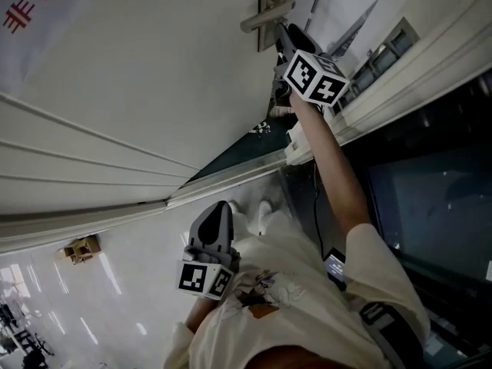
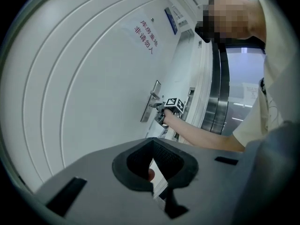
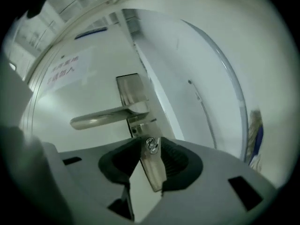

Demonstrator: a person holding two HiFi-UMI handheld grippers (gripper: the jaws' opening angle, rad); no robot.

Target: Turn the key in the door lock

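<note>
Now: right gripper point(image 3: 150, 167) is up at the door point(image 3: 192, 55), jaws parted, gripping nothing. Lock cylinder point(image 3: 151, 145) sits centred in the gap on its metal plate point(image 3: 155, 178), clear of both pads. Lever handle point(image 3: 105, 116) is just above. Key not discernible. Left gripper point(image 1: 209, 246) hangs well back, jaws slightly apart, empty.

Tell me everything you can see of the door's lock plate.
The lock plate is a narrow brushed-metal strip fixed flat on the white door. A lever handle juts sideways from its upper part; a round keyhole cylinder sits lower. Open jaws of the right gripper flank that cylinder, apparently without touching.
</note>
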